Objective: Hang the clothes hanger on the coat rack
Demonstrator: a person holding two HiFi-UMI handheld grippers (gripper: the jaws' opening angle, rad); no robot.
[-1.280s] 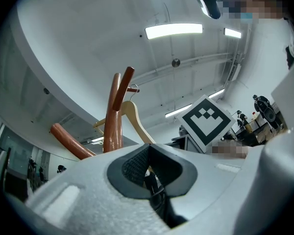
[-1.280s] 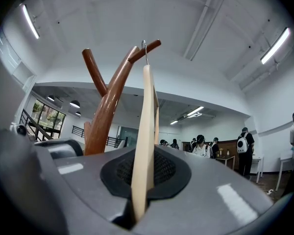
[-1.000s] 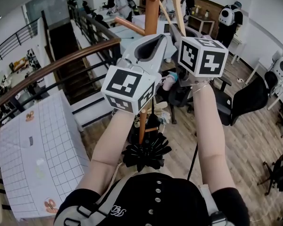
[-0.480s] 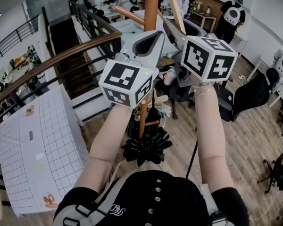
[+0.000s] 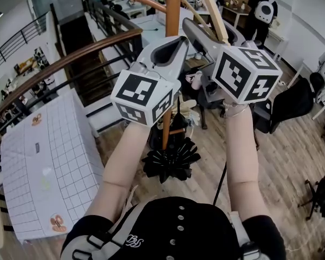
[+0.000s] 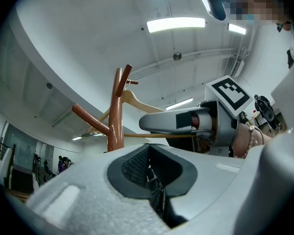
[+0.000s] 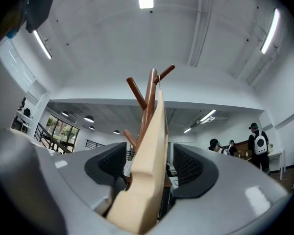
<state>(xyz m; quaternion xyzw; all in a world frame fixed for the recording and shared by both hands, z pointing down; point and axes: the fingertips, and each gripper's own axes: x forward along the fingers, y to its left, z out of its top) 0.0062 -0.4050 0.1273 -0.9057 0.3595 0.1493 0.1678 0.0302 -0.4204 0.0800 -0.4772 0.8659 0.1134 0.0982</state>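
Pinching the pale wooden hanger [image 7: 154,131], right gripper [image 7: 149,166] faces glossy rack [image 7: 151,88]; left gripper [image 6: 149,169] closed.

Wood-plank floor [image 5: 284,161] carries everything. Coat rack [image 5: 173,10] stands on it on a black ribbed base [image 5: 170,164], straight under the pole. Black office chair [image 5: 292,104] on the floor to the right, well apart from the base. Left: table [image 5: 49,161] with white gridded cover, few small flat items on it, too small to identify
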